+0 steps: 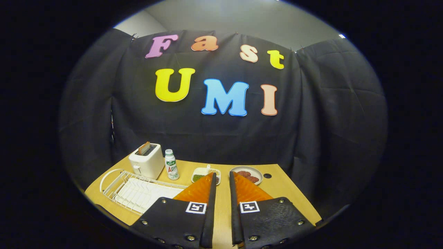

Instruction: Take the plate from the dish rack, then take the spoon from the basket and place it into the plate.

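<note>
Hand-held gripper (222, 178) slightly parted, empty, above the table (277, 188)

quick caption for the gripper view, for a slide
Hand-held gripper open above the table, dish rack to its left, toaster and bottle beyond.

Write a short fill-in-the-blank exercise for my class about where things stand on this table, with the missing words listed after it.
1. The small bottle stands right beside the white ____.
2. A slice of bread pokes out of the toaster's ____.
3. The hand-held gripper has its fingers ____, with nothing between them.
4. The wire dish rack lies on the wooden ____, in front of the toaster.

Missing words: toaster; slot; open; table
</note>
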A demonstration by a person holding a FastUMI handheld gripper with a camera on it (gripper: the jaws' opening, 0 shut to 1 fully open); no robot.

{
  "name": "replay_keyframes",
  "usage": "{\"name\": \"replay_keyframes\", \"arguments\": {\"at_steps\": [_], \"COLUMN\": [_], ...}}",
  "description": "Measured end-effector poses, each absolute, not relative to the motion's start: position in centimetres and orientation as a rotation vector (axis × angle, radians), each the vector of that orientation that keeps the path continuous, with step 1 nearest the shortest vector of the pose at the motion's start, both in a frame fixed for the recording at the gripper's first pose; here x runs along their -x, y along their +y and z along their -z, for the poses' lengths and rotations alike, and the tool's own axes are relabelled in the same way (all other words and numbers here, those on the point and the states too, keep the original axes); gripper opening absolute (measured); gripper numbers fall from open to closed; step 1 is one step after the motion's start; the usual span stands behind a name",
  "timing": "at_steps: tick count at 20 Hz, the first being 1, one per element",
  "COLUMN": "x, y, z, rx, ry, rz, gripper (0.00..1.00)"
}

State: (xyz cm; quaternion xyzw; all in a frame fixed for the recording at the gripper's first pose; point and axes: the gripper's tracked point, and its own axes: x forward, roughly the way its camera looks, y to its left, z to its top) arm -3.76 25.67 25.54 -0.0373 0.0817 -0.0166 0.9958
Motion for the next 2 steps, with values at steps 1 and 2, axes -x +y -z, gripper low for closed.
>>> {"name": "replay_keyframes", "arguments": {"at_steps": [1, 2], "x": [3.5, 3.21], "y": [24.91, 24.27], "z": [-25.8, -26.08], "rx": [0.068, 0.06], "ry": [0.155, 0.147], "rz": [0.039, 0.042], "gripper": [0.21, 0.21]}}
